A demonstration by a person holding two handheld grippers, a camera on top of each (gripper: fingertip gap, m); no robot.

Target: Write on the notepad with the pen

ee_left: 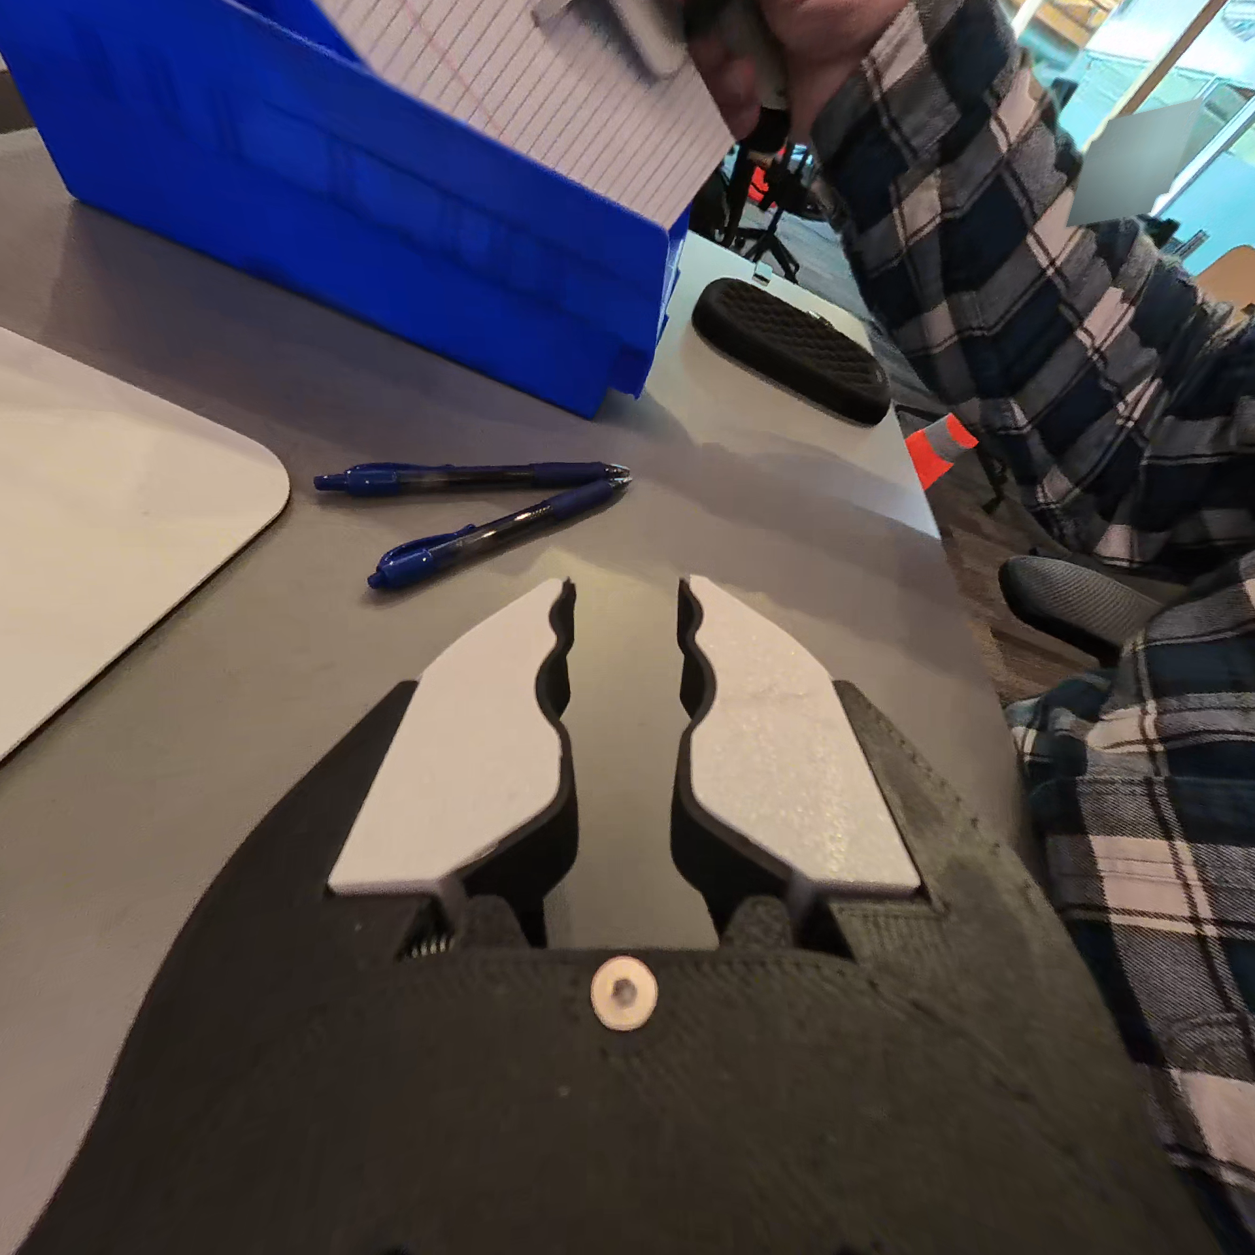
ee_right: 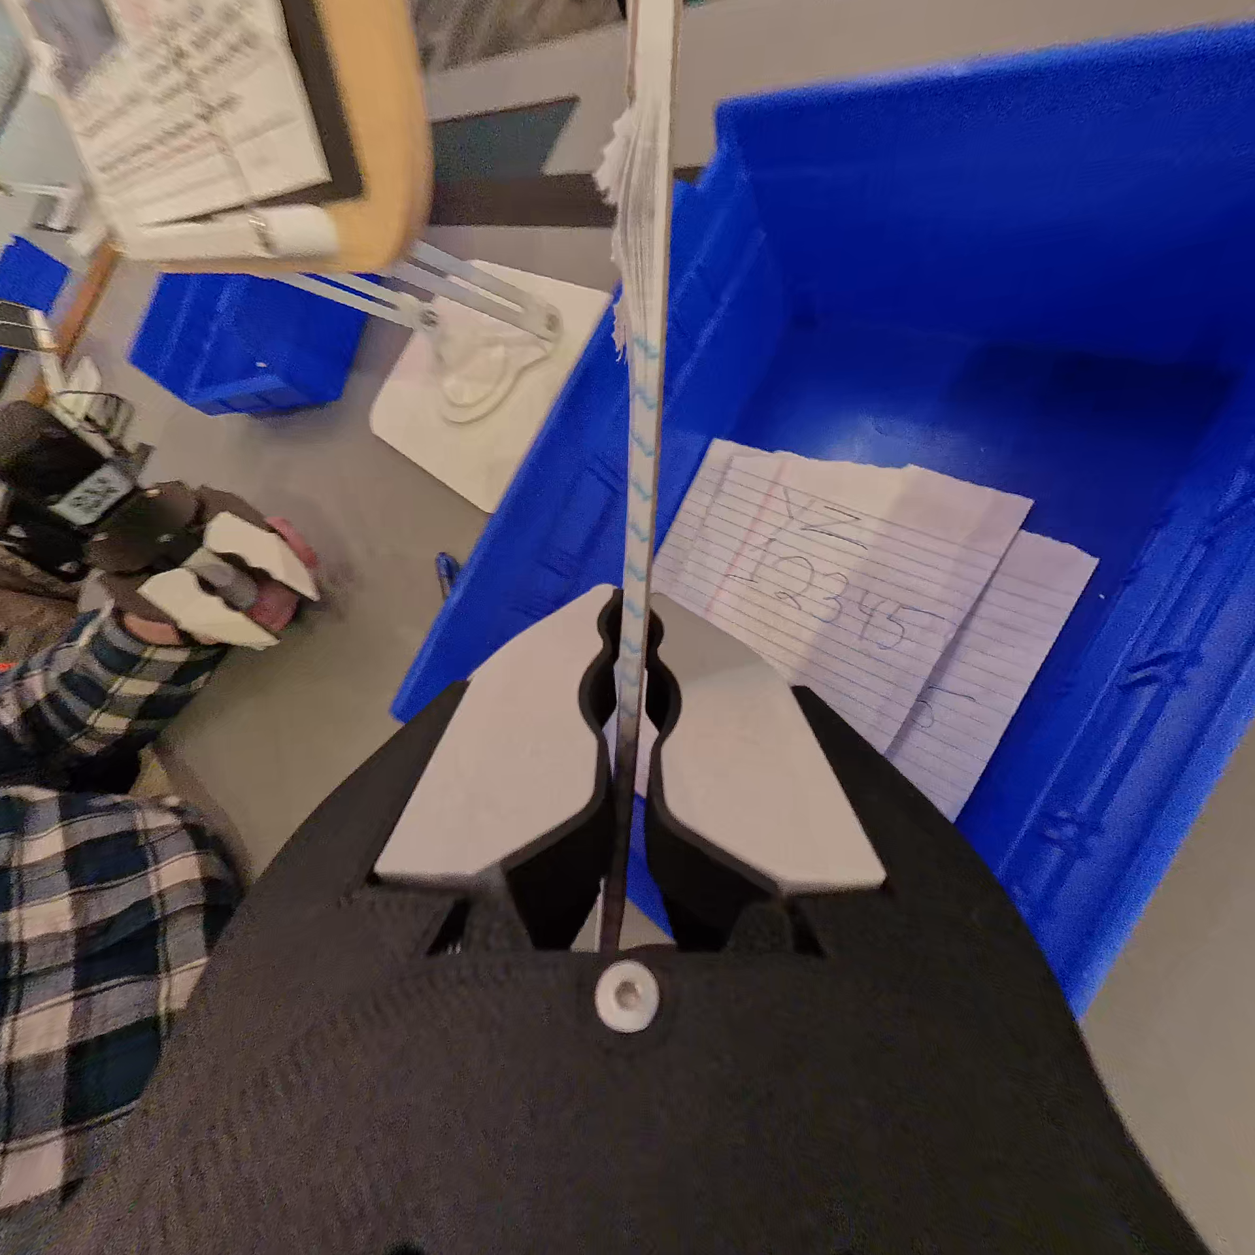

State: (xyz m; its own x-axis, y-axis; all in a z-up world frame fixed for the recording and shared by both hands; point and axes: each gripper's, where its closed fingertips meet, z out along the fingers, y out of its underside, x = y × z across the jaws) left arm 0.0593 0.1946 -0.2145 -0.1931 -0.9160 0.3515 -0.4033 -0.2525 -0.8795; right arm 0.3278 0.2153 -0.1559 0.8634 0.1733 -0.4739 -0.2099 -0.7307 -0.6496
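The grey surface (ee_left: pixel 781 475) fills most of the left wrist view, with a blue bin (ee_left: pixel 380 224) at upper left (loose lined sheets (ee_right: pixel 849 584) lie inside it). The notepad (ee_right: pixel 642 475) is clamped edge-on in the right claw (ee_right: pixel 635 611), both pads pressing it, above the bin's near wall. The left claw (ee_left: pixel 625 591) is released, bare, low in the frame, with two blue pens (ee_left: pixel 475 475) on the surface just beyond its tips.
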